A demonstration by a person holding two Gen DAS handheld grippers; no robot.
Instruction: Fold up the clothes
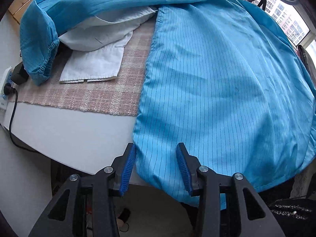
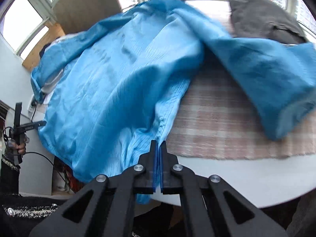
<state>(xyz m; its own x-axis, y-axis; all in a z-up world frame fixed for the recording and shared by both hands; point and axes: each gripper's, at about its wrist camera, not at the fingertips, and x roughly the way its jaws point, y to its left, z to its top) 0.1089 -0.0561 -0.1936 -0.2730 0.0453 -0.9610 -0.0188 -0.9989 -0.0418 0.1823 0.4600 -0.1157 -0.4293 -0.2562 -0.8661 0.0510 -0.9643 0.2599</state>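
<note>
Two tools work at the near edge of a table (image 1: 65,130). The left tool (image 1: 156,167) stands spread, its ribbed blue pads (image 1: 127,172) on either side of the hem of a blue coat (image 1: 217,83), not pressing it; it seems lined up to take that corner. The right tool (image 2: 159,158) is pressed together, and whether it pinches the coat's other side edge, which runs down right to its tips, cannot be told, since the view is blurred. Judging by this, the person is taking the bottom corners to lift or flatten the garment for folding. The coat lies back upward across the table, its hem spilling over the near edge. Its cloth is thin, smooth and slightly shiny, with fine dark pinstripes, and one sleeve (image 1: 39,45) ends in a gathered elastic cuff. Under it lies a nubbly pink and cream checked mat (image 1: 94,98). Beside the coat, a folded white garment (image 1: 94,65) rests on the mat, crisp and rectangular, likely finished. A grey garment (image 2: 262,17) waits crumpled at the far side near the window.
</note>
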